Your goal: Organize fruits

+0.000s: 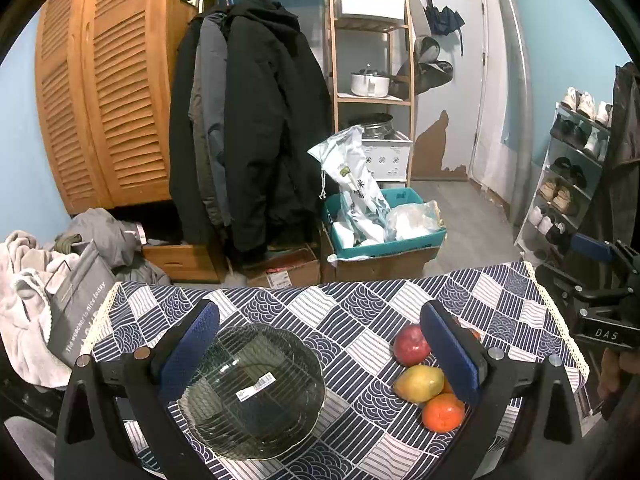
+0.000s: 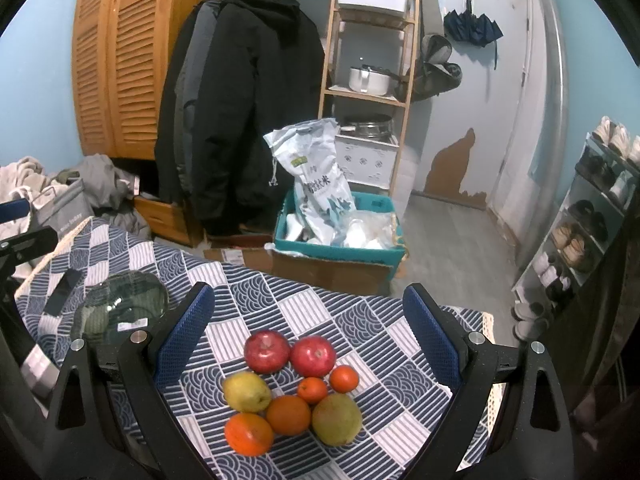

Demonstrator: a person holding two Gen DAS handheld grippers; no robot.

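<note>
Tongs, left [image 1: 320, 344] and right [image 2: 308, 332], both held above the surface [image 2: 360, 320] with blue-padded fingers spread wide and nothing between them.

Left wrist view: the left tongs frame a clear glass bowl [image 1: 256, 392] that sits on the patterned cloth under the left finger [image 1: 188, 350]; a white barcode label shows through the glass. The right finger [image 1: 450, 354] overlaps a cluster of fruit: one red apple [image 1: 410, 345], a yellow-green pear [image 1: 418, 383] and an orange [image 1: 443, 412]. The right tongs appear as a black frame at the far right edge [image 1: 600, 312].

Right wrist view: the right tongs straddle the full fruit group, which lies on the surface between and below the fingertips. Two red apples [image 2: 267, 351] [image 2: 313, 356] lie side by side at the far end; two small mandarins [image 2: 344, 379] [image 2: 312, 390] lie just before them; a yellow pear [image 2: 245, 392], two oranges [image 2: 288, 415] [image 2: 248, 434] and a greenish pear [image 2: 337, 419] form the near row, pieces touching or nearly so. The glass bowl [image 2: 120, 308] stands apart to the left, beside a dark phone [image 2: 62, 292].

Background: hanging black coats [image 2: 240, 92], a teal crate [image 2: 340, 248] with a rice sack, a wooden shelf [image 2: 368, 60], and a shoe rack [image 2: 592, 220].
</note>
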